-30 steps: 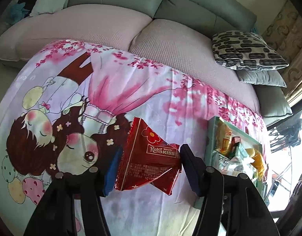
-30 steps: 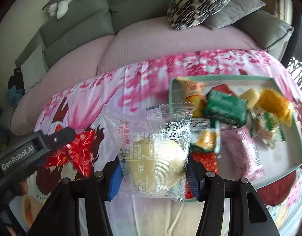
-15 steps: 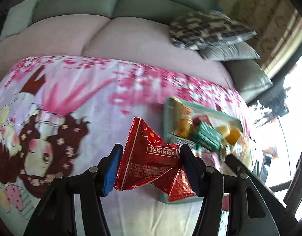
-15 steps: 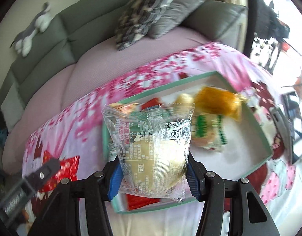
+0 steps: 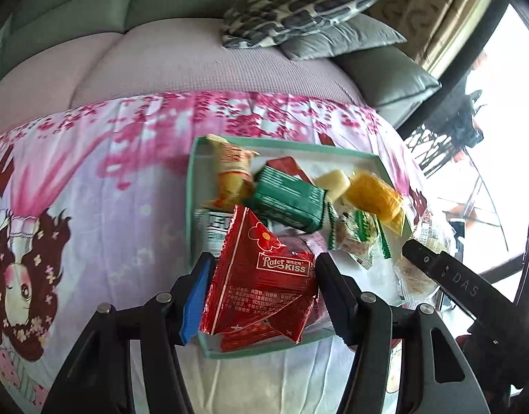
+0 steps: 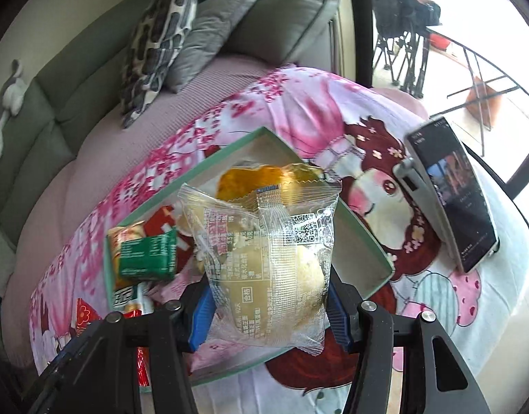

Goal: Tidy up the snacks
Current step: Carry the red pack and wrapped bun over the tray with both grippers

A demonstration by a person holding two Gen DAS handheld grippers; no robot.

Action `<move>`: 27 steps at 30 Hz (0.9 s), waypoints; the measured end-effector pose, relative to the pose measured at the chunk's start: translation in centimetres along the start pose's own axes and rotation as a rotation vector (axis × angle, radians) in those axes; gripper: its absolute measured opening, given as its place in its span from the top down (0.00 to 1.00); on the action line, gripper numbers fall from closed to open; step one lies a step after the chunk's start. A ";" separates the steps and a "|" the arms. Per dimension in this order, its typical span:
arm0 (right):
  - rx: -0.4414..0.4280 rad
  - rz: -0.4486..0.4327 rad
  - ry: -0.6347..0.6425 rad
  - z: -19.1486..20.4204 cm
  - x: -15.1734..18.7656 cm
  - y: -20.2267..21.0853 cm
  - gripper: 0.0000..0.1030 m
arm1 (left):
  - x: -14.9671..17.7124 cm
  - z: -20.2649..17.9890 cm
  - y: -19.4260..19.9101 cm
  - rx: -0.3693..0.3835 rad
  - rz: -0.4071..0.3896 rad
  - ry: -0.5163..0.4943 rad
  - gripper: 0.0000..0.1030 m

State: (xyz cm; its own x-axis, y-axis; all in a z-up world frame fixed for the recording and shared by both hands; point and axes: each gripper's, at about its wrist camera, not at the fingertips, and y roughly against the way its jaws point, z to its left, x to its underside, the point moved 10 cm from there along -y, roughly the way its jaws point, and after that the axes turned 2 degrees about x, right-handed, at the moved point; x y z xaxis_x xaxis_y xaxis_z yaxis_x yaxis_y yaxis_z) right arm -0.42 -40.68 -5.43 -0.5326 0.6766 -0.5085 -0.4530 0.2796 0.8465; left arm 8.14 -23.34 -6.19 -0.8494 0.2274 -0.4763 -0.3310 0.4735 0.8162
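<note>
My left gripper (image 5: 261,293) is shut on a red Rater Kiss snack packet (image 5: 261,276) and holds it over the near left part of a green-rimmed tray (image 5: 189,189). My right gripper (image 6: 268,303) is shut on a clear-wrapped yellow cake (image 6: 268,255) and holds it over the same tray (image 6: 364,238). The tray holds several snacks: a green packet (image 5: 285,200), an orange-yellow pack (image 5: 375,193) and a yellow-red packet (image 5: 230,169). The right gripper and its cake (image 5: 423,241) show at the right edge of the left wrist view.
The tray lies on a pink cartoon-print cloth (image 5: 109,179) in front of a sofa (image 5: 181,58) with patterned and grey cushions (image 5: 299,7). A phone on a stand (image 6: 450,193) sits right of the tray. A window and railing are at the right.
Both grippers have swung right with their snacks. The red packet has moved from over the cloth to over the tray; the cake has moved further right over the tray.
</note>
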 end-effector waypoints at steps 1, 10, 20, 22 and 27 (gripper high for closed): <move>0.005 0.002 -0.006 -0.4 0.0 -0.1 0.43 | 0.0 -0.2 -0.2 0.000 -0.001 -0.007 0.40; 0.020 0.027 -0.019 -1.5 0.2 -1.1 0.43 | 0.5 -1.0 -1.5 -0.006 0.011 -0.047 0.40; 0.027 0.061 -0.006 -1.4 0.8 -2.6 0.43 | 0.6 -0.8 -2.6 -0.011 0.013 -0.051 0.40; 0.029 0.063 -0.003 -1.4 0.8 -2.8 0.43 | 0.6 -0.8 -2.8 -0.014 0.017 -0.054 0.40; 0.036 0.065 0.008 -1.3 0.9 -3.0 0.43 | 0.8 -0.7 -3.4 -0.011 0.030 -0.054 0.40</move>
State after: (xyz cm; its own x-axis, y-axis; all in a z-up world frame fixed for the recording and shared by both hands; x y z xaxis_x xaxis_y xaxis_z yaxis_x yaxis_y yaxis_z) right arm -0.47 -41.75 -8.60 -0.5661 0.6885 -0.4534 -0.3912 0.2598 0.8829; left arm 8.28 -25.35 -9.19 -0.8354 0.2871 -0.4687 -0.3110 0.4562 0.8338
